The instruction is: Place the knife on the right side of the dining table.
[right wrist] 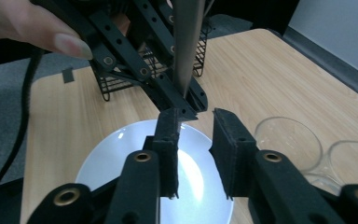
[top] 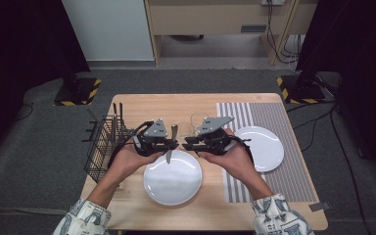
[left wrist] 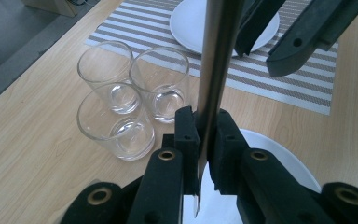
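A wire cutlery basket (top: 103, 142) holding utensils stands at the table's left edge, the left gripper (top: 169, 145) clamps a knife (top: 172, 142) upright above the near white plate (top: 172, 180), and the right gripper (top: 187, 142), jaws apart, faces it beside three glasses (left wrist: 121, 100).

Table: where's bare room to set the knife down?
Free: bare wood along the near edge of the table, left of the near plate, and the far strip behind the glasses. The striped mat beyond the far plate is open. Crowded: the centre, where the left tool, its knife and the right tool meet.
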Available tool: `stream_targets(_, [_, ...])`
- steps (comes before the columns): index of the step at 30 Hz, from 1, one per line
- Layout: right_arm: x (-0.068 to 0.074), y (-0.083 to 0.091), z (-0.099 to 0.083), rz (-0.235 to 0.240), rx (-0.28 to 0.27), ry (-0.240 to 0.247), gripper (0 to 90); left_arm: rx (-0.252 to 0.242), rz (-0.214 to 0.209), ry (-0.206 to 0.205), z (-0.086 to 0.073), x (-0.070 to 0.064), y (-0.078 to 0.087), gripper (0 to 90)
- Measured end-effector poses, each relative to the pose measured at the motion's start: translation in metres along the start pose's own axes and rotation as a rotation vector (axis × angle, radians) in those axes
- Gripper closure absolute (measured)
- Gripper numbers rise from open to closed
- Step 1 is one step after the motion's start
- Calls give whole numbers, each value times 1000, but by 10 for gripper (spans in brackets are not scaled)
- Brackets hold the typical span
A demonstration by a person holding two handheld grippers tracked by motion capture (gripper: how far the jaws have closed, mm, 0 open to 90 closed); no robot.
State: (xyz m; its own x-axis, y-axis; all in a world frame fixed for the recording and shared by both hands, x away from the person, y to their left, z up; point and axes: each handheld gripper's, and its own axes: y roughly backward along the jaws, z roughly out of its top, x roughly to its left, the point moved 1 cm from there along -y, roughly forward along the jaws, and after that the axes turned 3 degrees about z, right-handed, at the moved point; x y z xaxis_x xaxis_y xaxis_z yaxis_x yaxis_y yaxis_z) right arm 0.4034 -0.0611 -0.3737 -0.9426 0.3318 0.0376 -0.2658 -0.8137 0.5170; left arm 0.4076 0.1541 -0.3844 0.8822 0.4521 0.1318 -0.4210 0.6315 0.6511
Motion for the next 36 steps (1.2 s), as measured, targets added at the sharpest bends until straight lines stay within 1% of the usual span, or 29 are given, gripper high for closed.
stream_targets(1, [0,-1,2,5,-3,1,730,2,-2,-7,0,-1,1,825])
stream_targets(4, [2,-4,8,17,-5,12,722,3,-2,-12,0,-2,1,825])
stream_targets(6, [3,-7,12,26,-3,14,692,4,-2,-13,0,-2,1,825])
stream_targets(8, [4,-9,15,23,-2,19,654,7,-4,-22,0,-4,1,825])
stream_targets(10, [5,-10,17,31,-12,18,647,6,-13,-29,0,-5,0,825])
stream_targets(13, [5,-12,18,37,-12,20,650,10,-15,-35,0,-6,-1,825])
stream_targets(14, [6,-13,19,50,-15,25,661,15,-21,-35,-1,-6,-2,825])
stream_targets(17, [7,-16,20,58,-14,25,675,26,-28,-39,-1,-6,-4,825])
stream_targets(19, [7,-18,20,56,-4,32,681,23,-33,-35,-1,-7,-5,825])
stream_targets(20, [7,-18,20,56,-4,32,681,25,-38,-41,-1,-7,-6,825])
stream_targets(21, [6,-19,20,60,-5,32,717,23,-42,-46,0,-9,-7,825])
stream_targets(22, [6,-19,20,60,-5,32,717,23,-42,-46,0,-9,-7,825])
stream_targets(23, [6,-19,20,56,-6,32,793,22,-46,-52,0,-10,-7,825])
stream_targets(24, [6,-19,20,49,-5,41,797,19,-50,-48,-1,-10,-7,825])
stream_targets(26, [6,-18,20,55,-7,51,803,7,-51,-44,-2,-10,-7,824])
stream_targets(27, [6,-18,20,55,-7,51,803,7,-51,-44,-2,-10,-7,822])
stream_targets(31, [6,-18,20,61,-12,46,815,-22,-61,-31,-5,-9,-6,818])
stream_targets(32, [6,-17,21,63,-13,47,818,-27,-58,-25,-5,-9,-5,812])
stream_targets(34, [6,-16,22,66,-16,52,820,-36,-52,-19,-7,-9,-4,771])
stream_targets(36, [4,-14,23,67,-26,42,821,-45,-42,-9,-10,-9,-4,720])
